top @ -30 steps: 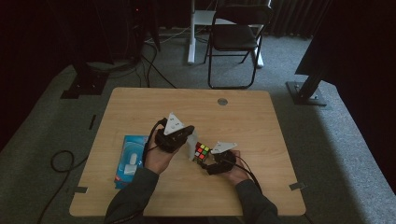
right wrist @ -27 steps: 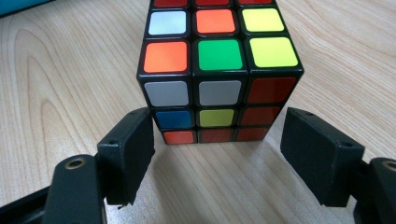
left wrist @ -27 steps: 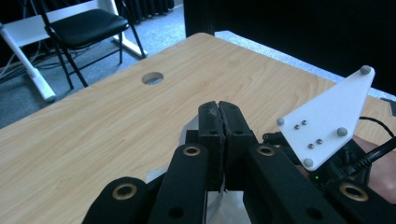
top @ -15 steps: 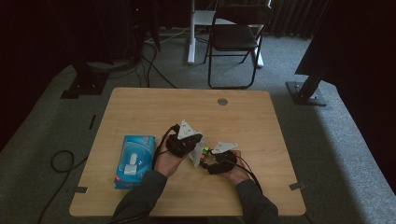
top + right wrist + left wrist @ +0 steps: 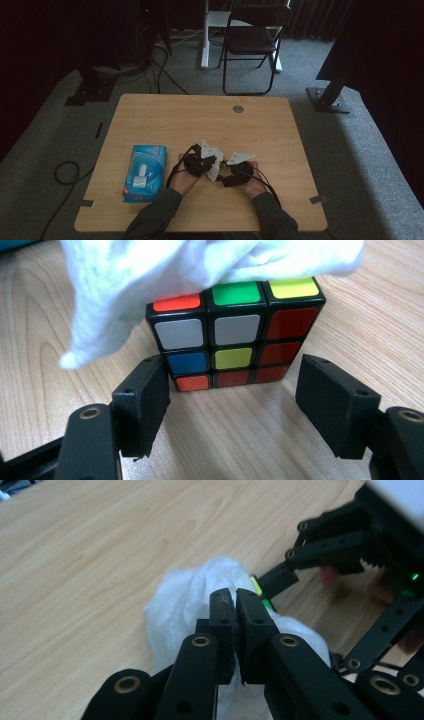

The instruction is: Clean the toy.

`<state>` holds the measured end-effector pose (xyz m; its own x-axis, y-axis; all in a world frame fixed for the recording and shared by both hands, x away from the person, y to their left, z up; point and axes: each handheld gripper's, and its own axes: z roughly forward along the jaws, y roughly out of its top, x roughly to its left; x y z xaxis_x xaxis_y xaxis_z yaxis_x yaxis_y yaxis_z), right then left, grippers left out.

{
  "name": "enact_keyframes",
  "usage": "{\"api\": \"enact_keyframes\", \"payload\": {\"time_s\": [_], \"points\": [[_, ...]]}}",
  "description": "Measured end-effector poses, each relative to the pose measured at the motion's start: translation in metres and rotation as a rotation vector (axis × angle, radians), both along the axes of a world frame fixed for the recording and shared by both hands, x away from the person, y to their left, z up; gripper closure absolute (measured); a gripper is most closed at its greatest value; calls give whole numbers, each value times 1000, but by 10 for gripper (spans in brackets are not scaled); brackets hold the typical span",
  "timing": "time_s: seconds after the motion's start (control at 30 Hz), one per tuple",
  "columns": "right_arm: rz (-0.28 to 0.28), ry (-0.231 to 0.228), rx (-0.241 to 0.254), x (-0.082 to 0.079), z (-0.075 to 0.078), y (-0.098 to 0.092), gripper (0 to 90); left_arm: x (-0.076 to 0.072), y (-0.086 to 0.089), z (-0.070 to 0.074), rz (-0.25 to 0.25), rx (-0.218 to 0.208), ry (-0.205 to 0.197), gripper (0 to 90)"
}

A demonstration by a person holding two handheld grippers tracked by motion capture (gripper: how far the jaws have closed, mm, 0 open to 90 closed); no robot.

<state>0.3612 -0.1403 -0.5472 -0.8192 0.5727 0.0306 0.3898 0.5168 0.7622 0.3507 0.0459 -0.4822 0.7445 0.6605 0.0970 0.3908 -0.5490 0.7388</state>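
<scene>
A Rubik's cube (image 5: 235, 335) stands on the wooden table (image 5: 200, 120) near its front middle. My right gripper (image 5: 235, 377) is shut on it, the jaw tips pressing its two near side edges after closing in a little. A white tissue (image 5: 150, 270) drapes over the cube's top. My left gripper (image 5: 235, 600) is shut on that tissue (image 5: 185, 595) and holds it down on the cube; a green and yellow sliver of the cube (image 5: 257, 587) peeks out beside it. In the high view the left gripper (image 5: 214, 164) and right gripper (image 5: 223, 170) meet tip to tip.
A blue pack of wipes (image 5: 145, 172) lies at the table's front left, beside my left forearm. A round grommet (image 5: 238, 108) sits near the far edge. A folding chair (image 5: 250, 40) stands beyond the table.
My left hand has come down and to the right, bringing the tissue onto the cube. The right hand and the cube have stayed put.
</scene>
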Motion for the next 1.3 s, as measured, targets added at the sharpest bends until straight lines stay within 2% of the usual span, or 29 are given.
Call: {"api": "enact_keyframes", "payload": {"time_s": [0.17,0.4,0.43,0.57,0.9,1.13,1.2,1.3], "points": [[-2,-6,1,0,0,1,293,0,0,-2,-3,20,-6,786],[-7,-11,0,0,0,2,286,2,3,-3,8,12,2,714],[-9,-12,2,0,0,2,285,5,6,-3,15,-6,24,714],[-3,-18,1,0,0,4,306,9,9,-4,22,-36,57,654],[-1,-20,0,0,0,6,326,15,15,-5,5,-65,84,602],[-1,-16,1,1,0,6,327,21,19,-6,9,-104,137,546],[0,-15,2,1,0,5,327,21,19,-7,16,-108,131,512],[3,-15,2,1,0,5,328,20,20,-7,19,-135,129,507]]}}
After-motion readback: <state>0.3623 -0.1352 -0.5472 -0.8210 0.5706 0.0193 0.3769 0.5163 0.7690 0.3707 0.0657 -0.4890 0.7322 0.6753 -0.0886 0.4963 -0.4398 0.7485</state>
